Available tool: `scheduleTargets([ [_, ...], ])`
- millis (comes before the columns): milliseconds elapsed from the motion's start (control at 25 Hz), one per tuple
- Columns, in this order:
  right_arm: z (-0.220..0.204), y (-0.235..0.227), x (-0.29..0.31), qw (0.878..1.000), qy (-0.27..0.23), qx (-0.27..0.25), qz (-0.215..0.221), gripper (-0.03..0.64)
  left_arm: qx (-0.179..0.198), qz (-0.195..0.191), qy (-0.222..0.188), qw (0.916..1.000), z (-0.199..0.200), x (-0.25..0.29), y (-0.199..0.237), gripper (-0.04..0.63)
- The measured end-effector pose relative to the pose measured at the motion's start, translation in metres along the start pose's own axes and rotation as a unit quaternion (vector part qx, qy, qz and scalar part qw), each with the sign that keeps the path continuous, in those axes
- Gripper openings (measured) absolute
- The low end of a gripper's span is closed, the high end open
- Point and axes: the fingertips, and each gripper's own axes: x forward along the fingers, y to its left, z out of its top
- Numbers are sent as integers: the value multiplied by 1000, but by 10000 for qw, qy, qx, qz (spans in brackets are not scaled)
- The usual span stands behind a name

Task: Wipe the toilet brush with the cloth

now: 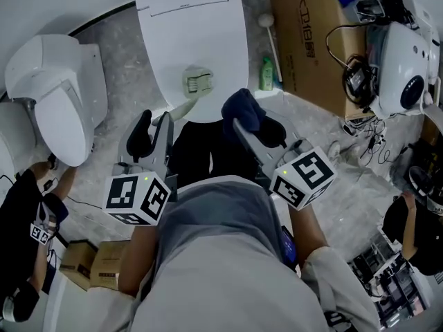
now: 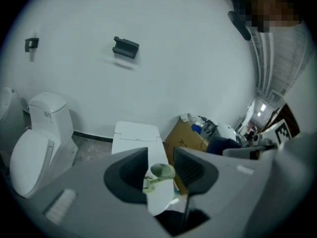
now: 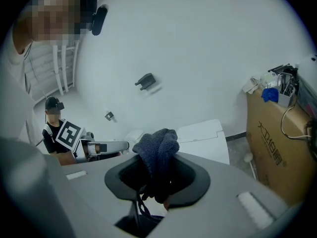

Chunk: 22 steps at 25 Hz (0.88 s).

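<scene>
My left gripper point(image 2: 159, 169) has its jaws pinching the toilet brush point(image 1: 197, 81) handle, and my right gripper point(image 3: 157, 175) has its jaws clamping the cloth point(image 3: 157, 145). I'd fold the cloth around the handle and stroke lengthwise.

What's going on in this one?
A person stands over a closed toilet with a gripper in each hand. The left gripper is clamped on the handle of a pale green toilet brush, whose head is over the lid. The right gripper holds a bunched dark blue cloth. Cloth and brush are apart, so wiping has not begun.
</scene>
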Motion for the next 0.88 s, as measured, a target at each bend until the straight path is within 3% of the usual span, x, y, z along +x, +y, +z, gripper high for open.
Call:
scheduleTargets([
  [200, 2, -14, 22, 9994, 28, 272, 193, 106, 32, 126, 34, 9999, -2, 8, 4, 0],
  [440, -4, -31, 48, 9990, 217, 241, 294, 106, -152, 244, 107, 9995, -8, 14, 6, 0],
  [880, -15, -55, 95, 9974, 426, 342, 463, 106, -398, 253, -162, 9988, -1, 24, 12, 0],
])
